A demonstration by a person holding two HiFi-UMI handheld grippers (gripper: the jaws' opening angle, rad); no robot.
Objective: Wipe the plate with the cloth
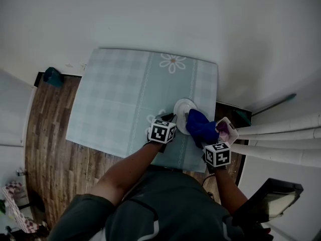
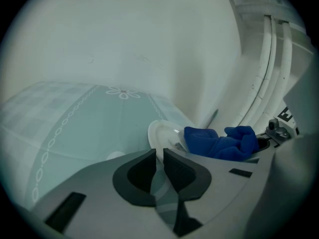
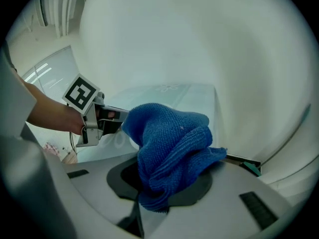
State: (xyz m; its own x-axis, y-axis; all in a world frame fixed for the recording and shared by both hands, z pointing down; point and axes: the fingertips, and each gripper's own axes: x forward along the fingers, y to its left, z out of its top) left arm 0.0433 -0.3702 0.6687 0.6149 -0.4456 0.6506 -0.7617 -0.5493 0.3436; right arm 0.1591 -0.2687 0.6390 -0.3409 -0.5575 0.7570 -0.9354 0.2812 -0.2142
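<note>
A small white plate (image 1: 182,108) is held tilted up near the table's right front corner. My left gripper (image 1: 173,119) is shut on its near rim; in the left gripper view the plate (image 2: 160,133) runs into the narrow gap between the jaws of the left gripper (image 2: 159,157). A blue cloth (image 1: 201,126) is pressed against the plate's right side. My right gripper (image 1: 208,138) is shut on it. In the right gripper view the bunched cloth (image 3: 172,148) covers the jaws and hides most of the plate; the left gripper (image 3: 107,118) shows just behind it.
The table (image 1: 125,94) has a pale teal checked cover with a flower print. A small pink-and-white container (image 1: 226,130) sits off its right corner. White pipes (image 1: 281,129) run along the wall at right. A dark object (image 1: 51,76) lies on the wood floor.
</note>
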